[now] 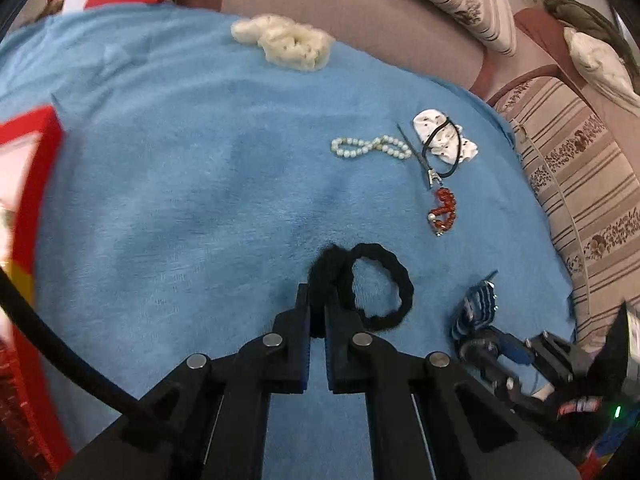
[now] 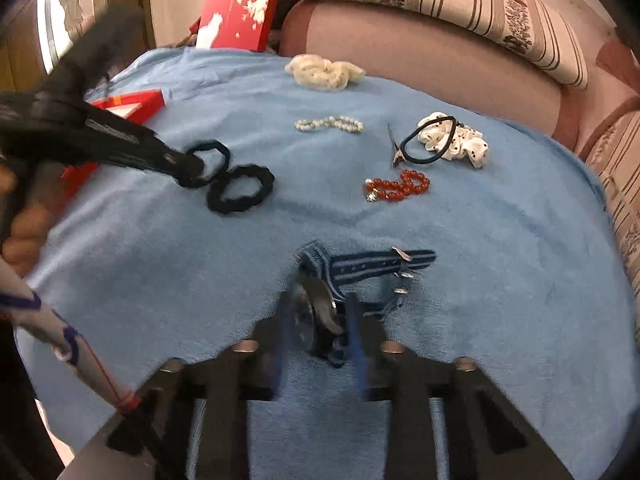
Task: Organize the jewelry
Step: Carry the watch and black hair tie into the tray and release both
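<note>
The left tool [image 1: 316,304] was clenched on a black scrunchie [image 1: 325,276], pinched between its pads. A second black scrunchie [image 1: 382,286] lay just right of that tool, touching the first. The right tool [image 2: 320,320] was seen over a blue striped watch [image 2: 324,304], whose case sat between the jaws; the jaws stood narrowly apart, and whether the pads pressed on it could not be told through the blur. The strap ran ahead and to the right of that tool.

Everything rested on a blue towel [image 1: 180,200]. Further ahead of the left tool, to the right, a red bead bracelet [image 1: 444,210] was noted. Beyond it lay a metal clip [image 1: 420,156], a thin black hair tie [image 1: 440,148] on a white dotted scrunchie [image 1: 444,136], and a pearl bracelet [image 1: 370,147]. Farthest out a cream scrunchie [image 1: 286,42] lay at the towel's edge. A red box [image 1: 24,184] stood left of the left tool.
</note>
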`<state>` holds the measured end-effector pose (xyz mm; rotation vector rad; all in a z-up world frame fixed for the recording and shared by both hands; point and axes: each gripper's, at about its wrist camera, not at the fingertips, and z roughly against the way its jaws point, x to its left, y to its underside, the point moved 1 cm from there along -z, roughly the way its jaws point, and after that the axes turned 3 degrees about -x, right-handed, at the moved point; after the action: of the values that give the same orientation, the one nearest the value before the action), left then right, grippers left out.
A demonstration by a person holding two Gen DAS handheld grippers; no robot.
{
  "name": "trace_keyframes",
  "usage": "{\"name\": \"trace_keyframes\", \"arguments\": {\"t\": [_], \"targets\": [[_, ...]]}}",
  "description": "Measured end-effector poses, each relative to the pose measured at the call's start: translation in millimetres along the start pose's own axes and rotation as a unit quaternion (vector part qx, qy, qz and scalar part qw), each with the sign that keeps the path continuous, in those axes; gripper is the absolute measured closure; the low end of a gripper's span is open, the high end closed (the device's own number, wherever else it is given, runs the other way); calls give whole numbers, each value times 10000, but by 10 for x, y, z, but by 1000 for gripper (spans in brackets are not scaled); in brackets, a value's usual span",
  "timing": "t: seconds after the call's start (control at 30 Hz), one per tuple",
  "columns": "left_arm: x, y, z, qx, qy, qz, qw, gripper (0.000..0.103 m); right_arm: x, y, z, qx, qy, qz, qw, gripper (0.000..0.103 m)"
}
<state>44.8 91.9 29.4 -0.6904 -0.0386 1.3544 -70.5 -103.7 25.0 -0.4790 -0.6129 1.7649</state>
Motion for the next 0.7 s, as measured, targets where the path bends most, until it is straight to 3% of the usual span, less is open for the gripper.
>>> {"name": "trace_keyframes", "arguments": {"t": [0.07,0.3,0.47,0.7], "targets": [[25,32,175,-156,-39,-12,9999,98,-62,-53,49,4,-142,-238,9996,88],[479,116,944,-831,-132,395,9957,98,11,-384,232,-203,-775,-782,9937,88],[1044,236,1437,-1272,-410,960,9864,98,496,-826,270,-394,-1276,-551,9895,88],[1944,513,1620,-1334,-584,1974,9694,98,1499,-1468,80,-468,-2044,58,9778,88]]}}
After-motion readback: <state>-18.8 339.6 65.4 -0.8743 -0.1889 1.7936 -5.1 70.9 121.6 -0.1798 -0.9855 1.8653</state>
